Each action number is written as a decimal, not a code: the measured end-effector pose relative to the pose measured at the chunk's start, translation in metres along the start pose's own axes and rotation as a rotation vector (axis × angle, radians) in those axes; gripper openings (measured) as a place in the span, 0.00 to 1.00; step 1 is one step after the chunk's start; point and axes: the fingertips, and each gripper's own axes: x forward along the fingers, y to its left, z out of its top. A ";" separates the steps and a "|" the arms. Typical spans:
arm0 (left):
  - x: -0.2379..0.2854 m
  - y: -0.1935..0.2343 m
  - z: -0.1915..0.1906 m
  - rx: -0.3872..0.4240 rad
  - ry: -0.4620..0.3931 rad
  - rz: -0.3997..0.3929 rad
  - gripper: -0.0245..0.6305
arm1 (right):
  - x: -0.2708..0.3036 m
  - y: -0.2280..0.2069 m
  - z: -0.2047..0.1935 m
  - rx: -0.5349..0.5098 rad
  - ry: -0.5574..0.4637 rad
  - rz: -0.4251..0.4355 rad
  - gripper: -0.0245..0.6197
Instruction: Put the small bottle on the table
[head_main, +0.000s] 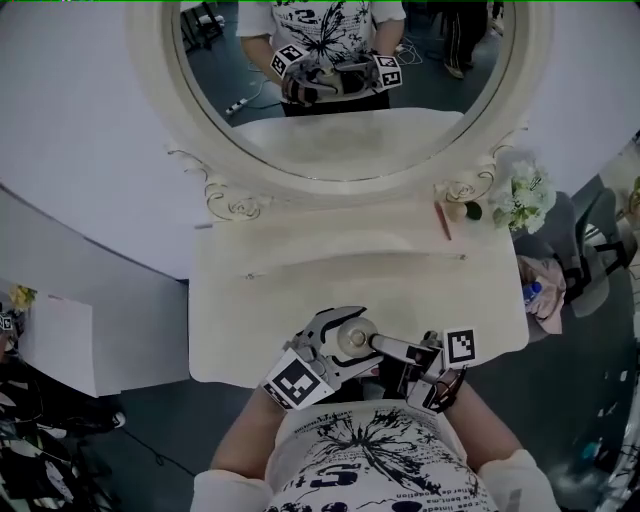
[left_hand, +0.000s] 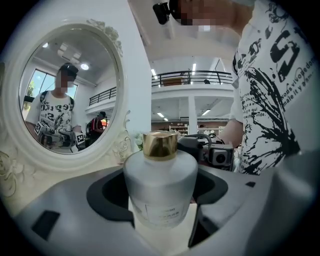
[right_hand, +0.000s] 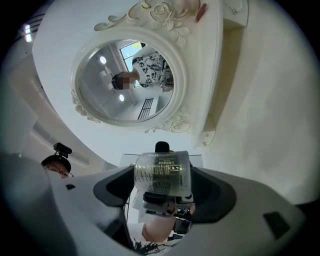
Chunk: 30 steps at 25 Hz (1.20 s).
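Frosted bottle (left_hand: 160, 185) with gold cap (left_hand: 160, 145), upright, clamped between the jaws of the left gripper (left_hand: 160, 200) at the front edge of a cream dressing table (head_main: 300, 300); contact with the tabletop impossible to tell. Small clear bottle (right_hand: 162, 172) with dark print and black cap (right_hand: 161, 147), pinched in the right gripper (right_hand: 162, 190), just beside the left one and close to the person's printed T-shirt (head_main: 380, 450). Behind, oval mirror (head_main: 160, 90) in an ornate frame, reflecting person and both grippers. White flowers (head_main: 522, 198) at the table's far right corner.
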 end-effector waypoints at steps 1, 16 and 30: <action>0.001 0.002 -0.004 -0.004 0.002 -0.004 0.57 | 0.000 -0.004 0.002 0.003 0.001 -0.005 0.59; 0.026 0.032 -0.111 -0.058 0.158 0.063 0.57 | -0.017 -0.112 0.031 0.006 -0.007 -0.309 0.59; 0.037 0.035 -0.158 -0.104 0.199 0.081 0.57 | -0.031 -0.154 0.032 0.112 -0.067 -0.443 0.43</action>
